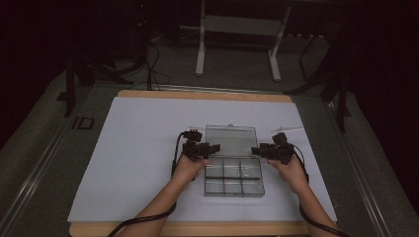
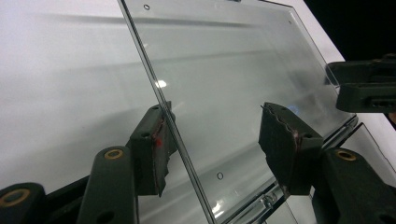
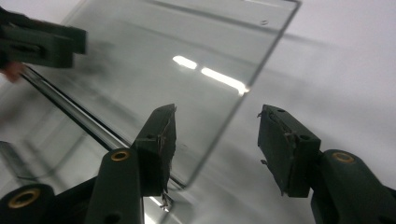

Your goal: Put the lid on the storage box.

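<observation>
Clear compartment box (image 1: 233, 174), frame centre, lid (image 1: 231, 139) raised; lid edges straddled, ungripped, by parted left gripper (image 1: 216, 147) and right gripper (image 1: 253, 150).

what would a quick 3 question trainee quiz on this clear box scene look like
1. True or false: the lid of the clear compartment box is open.
2. Which edge of the lid sits between the jaws of the left tongs: A) its side edge B) its hinge C) none?
3. What covers the table under the box?

Key:
1. True.
2. A; the pads stand apart, not clamped.
3. A white sheet.
</observation>
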A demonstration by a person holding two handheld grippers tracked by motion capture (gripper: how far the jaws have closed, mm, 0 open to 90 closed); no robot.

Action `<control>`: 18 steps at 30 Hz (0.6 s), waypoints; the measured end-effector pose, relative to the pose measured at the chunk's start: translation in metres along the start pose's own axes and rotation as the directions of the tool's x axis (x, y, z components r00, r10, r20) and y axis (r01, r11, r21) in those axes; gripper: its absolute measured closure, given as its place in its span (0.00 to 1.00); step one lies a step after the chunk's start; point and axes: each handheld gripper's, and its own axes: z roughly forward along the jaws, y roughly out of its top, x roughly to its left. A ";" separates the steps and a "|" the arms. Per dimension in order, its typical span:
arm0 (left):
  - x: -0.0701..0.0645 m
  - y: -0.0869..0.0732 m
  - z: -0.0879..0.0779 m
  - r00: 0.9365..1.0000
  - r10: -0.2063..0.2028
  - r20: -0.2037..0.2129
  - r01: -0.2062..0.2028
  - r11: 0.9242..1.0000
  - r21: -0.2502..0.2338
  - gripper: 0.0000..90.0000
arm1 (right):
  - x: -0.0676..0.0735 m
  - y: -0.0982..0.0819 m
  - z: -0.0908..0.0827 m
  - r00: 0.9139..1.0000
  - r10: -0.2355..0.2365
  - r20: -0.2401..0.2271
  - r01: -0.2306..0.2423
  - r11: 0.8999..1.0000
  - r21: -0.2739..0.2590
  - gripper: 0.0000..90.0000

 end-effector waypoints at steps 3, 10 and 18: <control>0.000 -0.001 0.000 1.000 0.001 0.003 -0.001 1.000 0.000 0.50 | -0.001 0.002 0.002 0.999 0.028 -0.023 -0.028 1.000 0.003 0.57; -0.003 -0.002 -0.002 1.000 0.018 -0.011 -0.018 1.000 -0.014 0.51 | 0.011 0.003 -0.002 0.998 -0.027 0.054 0.027 1.000 0.000 0.65; -0.002 -0.002 -0.006 1.000 0.028 -0.003 -0.028 0.999 -0.027 0.56 | 0.012 0.003 -0.004 0.998 0.009 0.056 -0.009 1.000 -0.010 0.69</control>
